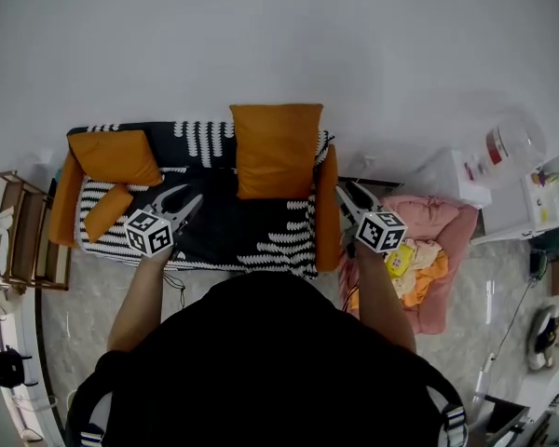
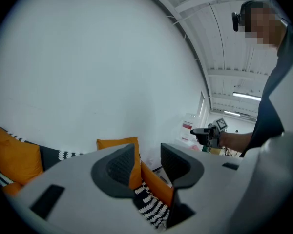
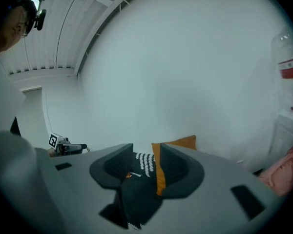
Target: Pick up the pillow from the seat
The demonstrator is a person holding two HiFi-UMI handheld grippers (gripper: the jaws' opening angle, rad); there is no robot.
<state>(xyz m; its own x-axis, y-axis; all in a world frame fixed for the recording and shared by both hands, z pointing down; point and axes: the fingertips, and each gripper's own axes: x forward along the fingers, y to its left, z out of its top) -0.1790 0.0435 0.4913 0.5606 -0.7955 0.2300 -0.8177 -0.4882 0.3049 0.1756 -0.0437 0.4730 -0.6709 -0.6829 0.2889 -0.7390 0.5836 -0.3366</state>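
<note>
Orange square fabric pillow (image 1: 276, 149) upright, far side of black-and-white patterned sofa (image 1: 261, 233). Left claw (image 1: 188, 200), right claw (image 1: 345, 192) hover nearer, each slightly apart, empty.

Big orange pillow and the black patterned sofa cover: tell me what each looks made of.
Big orange pillow: seemingly woven fabric, matte, soft corners, no shine. Sofa cover: likely printed cloth, matte black with white leaf pattern, hanging over the seat edge.

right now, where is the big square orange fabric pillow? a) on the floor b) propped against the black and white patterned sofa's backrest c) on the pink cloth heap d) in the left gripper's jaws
b: the big square orange pillow leans upright against the backrest of the sofa.
</note>
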